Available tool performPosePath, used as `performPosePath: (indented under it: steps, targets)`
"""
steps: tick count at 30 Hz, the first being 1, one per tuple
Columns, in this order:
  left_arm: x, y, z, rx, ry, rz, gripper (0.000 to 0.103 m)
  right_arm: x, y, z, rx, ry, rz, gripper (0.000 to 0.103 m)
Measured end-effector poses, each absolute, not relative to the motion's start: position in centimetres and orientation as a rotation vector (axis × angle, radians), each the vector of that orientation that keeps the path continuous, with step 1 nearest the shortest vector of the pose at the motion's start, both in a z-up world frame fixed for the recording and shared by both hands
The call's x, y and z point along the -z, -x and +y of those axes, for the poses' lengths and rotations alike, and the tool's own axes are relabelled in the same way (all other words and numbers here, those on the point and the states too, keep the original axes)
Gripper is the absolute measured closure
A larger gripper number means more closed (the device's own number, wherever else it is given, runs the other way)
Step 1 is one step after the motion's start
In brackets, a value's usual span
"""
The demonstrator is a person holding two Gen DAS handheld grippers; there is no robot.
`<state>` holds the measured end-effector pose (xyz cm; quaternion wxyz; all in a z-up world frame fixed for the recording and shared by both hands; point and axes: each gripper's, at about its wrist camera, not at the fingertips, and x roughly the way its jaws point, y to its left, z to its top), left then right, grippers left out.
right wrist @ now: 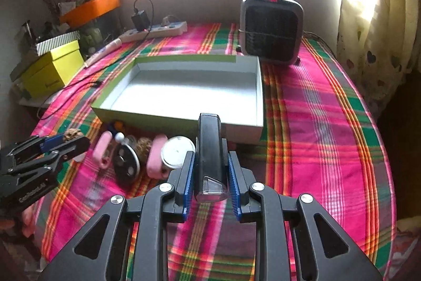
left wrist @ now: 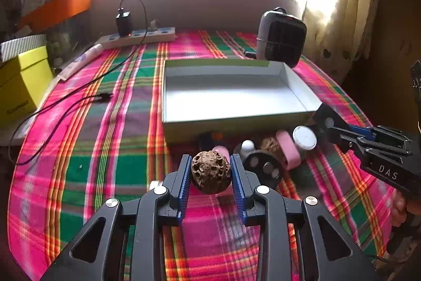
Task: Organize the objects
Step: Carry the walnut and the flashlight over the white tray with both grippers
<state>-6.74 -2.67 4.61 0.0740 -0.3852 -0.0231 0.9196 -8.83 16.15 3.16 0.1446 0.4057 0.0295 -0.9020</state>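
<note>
Left gripper [left wrist: 210, 167]: jaws clamped on a walnut [left wrist: 210, 172], above the plaid tablecloth [left wrist: 110, 175] near its front edge. Right gripper [right wrist: 210, 165]: jaws clamped on a black stapler [right wrist: 210, 149], just before the open box [right wrist: 260, 107].

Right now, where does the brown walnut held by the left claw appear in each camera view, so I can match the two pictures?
Left wrist view: the walnut sits low in the centre, clamped between the blue pads of the left claw.
Right wrist view: the walnut is at the far left edge, mostly hidden behind the claw's tip.
Shared landmark: the white box, lying beyond the walnut in both.
</note>
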Motion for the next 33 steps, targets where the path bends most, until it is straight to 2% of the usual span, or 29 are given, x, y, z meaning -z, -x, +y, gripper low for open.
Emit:
performPosePath:
  steps: [16, 33]
  targets:
    - [-6.9, 12.1, -2.8, -2.806, 1.083, -0.044, 0.075, -4.4, 13.4, 13.0, 2.516, -1.148, 0.09, 0.078]
    - [-5.2, 19.9, -2.5, -2.774, 1.167, 0.006, 0.075, -2.5, 20.9, 9.7, 2.454, -1.263, 0.113, 0.078]
